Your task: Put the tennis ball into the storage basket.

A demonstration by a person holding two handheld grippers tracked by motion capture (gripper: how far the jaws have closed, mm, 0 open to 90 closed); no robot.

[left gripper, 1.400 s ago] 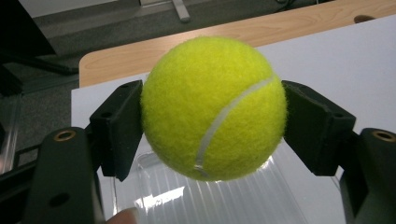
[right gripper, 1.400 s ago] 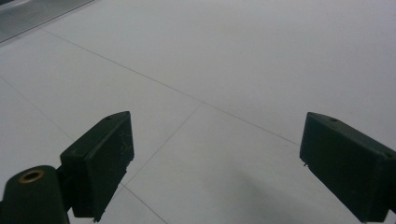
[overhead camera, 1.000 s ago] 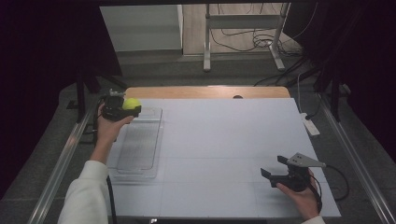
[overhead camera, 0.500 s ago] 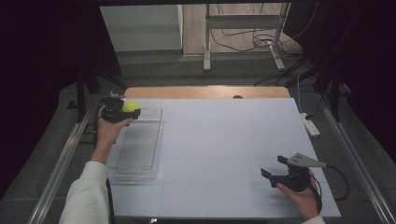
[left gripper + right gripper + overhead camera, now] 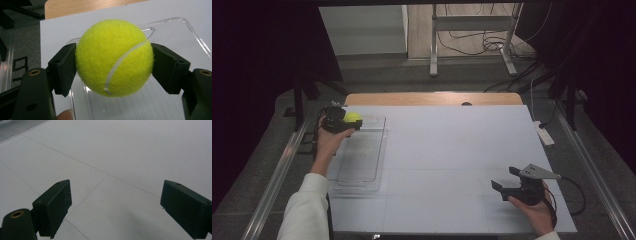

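1 ball [image 5: 114,58] sitting clamped in left gripper [image 5: 343,121], barely drifting since 1 second ago, hovering over far end of clear tray [image 5: 362,172]. Resting on bench [image 5: 452,150], right gripper [image 5: 507,182], jaws apart. Probably nearing release.

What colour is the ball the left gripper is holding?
The tennis ball is bright yellow-green with a white curved seam, clearest in the left gripper view.
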